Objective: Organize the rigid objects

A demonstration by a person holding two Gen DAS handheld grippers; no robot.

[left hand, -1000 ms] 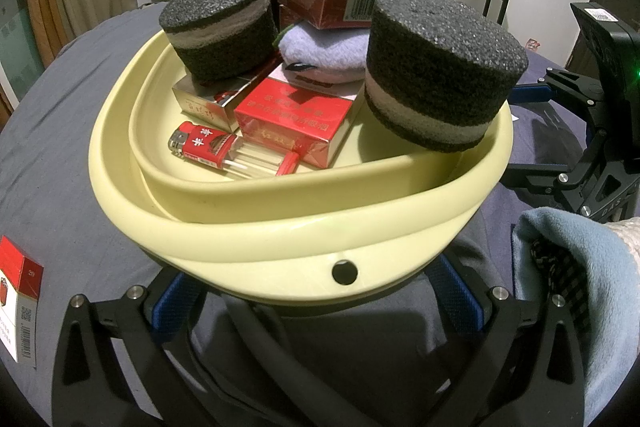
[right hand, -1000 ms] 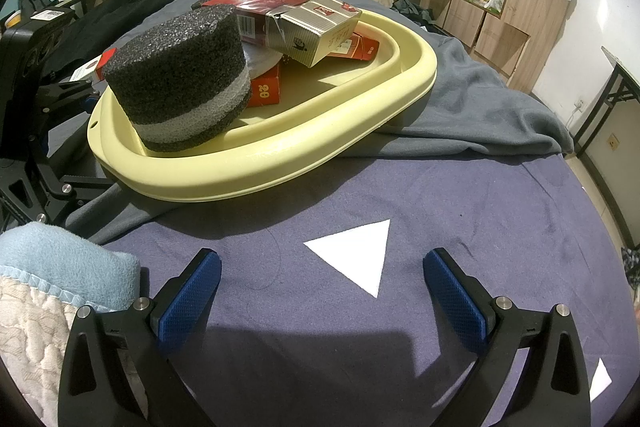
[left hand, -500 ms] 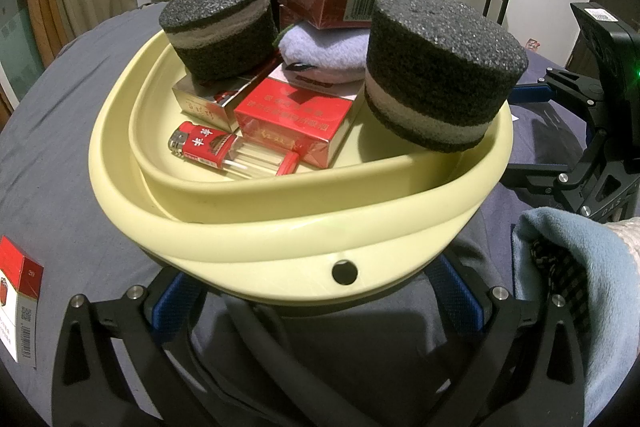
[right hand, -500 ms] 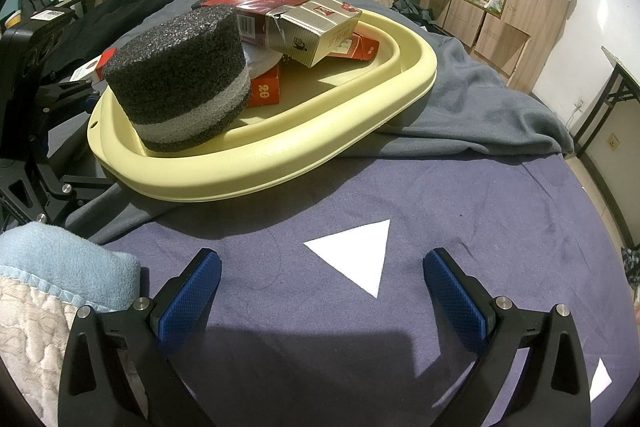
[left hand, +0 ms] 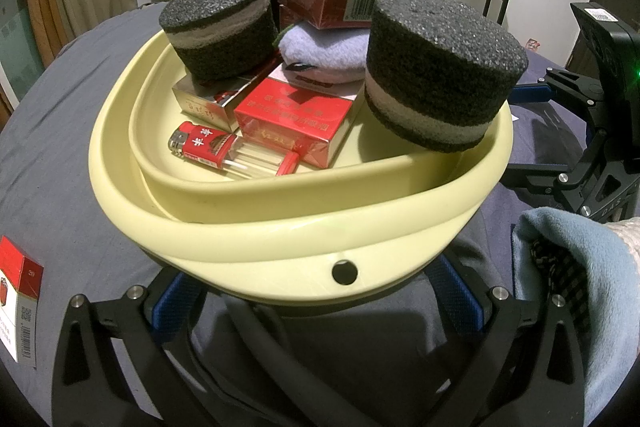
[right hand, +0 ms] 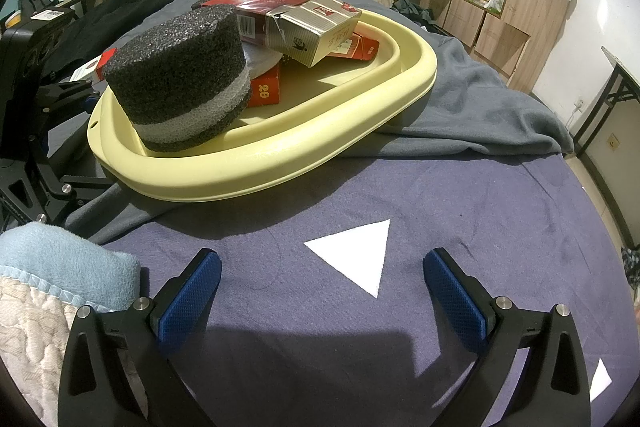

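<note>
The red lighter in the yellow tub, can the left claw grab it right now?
Probably not yet. The left claw sits low, under the near rim of the yellow tub, and that wall stands between it and the red lighter. It would likely have to lift over the rim first; above the lighter nothing covers it.

We see a bed or table, we cannot tell which, covered in a dark blue cloth (right hand: 460,211). A grey blanket (right hand: 472,107) lies rumpled across its far part. A pale yellow basin (right hand: 280,163) sits on the blanket. A white triangle (right hand: 356,255) marks the near cloth. Near left of the basin lies a red-and-white packet (left hand: 18,303).
</note>
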